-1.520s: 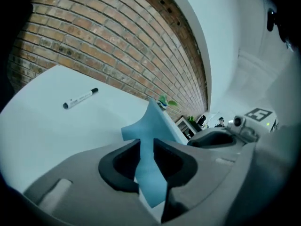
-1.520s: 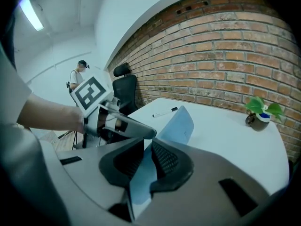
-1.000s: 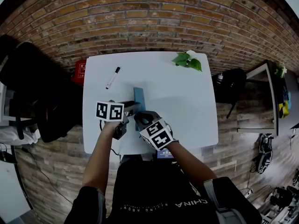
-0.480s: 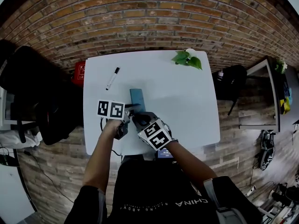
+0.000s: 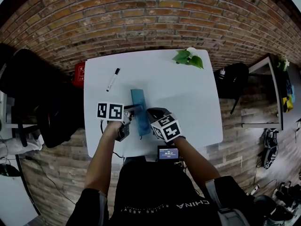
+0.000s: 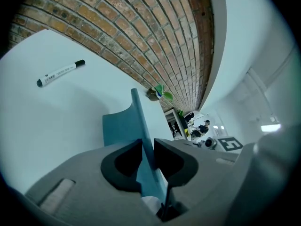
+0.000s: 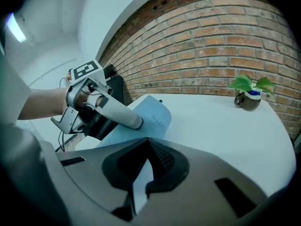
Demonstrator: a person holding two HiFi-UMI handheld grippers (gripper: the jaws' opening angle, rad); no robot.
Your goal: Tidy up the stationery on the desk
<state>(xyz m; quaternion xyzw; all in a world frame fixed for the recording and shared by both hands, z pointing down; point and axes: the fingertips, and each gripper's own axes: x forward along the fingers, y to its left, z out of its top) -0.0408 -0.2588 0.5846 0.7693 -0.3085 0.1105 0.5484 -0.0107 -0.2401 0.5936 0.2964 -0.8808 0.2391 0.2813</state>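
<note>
**Blue case gripped from both sides**

The blue case [image 5: 139, 108] is at the near middle of the white table [image 5: 193, 102], its long side running away from the person. Whether it rests on the top or is raised off it cannot be told. The left gripper [image 5: 134, 108] comes in from the left, its jaws closed tight on a thin edge of the case [image 6: 117, 126], which passes straight between them. The right gripper [image 5: 150, 115] reaches in from the near right, its jaws pinched on the near end of the case [image 7: 153, 117]; in its view the left gripper [image 7: 135, 122] meets the case from the other side

A marker [image 5: 113, 78] lies well apart toward the far left corner. A small plant [image 5: 189, 59] stands at the far right edge, by the brick wall [image 5: 150, 13]
</note>
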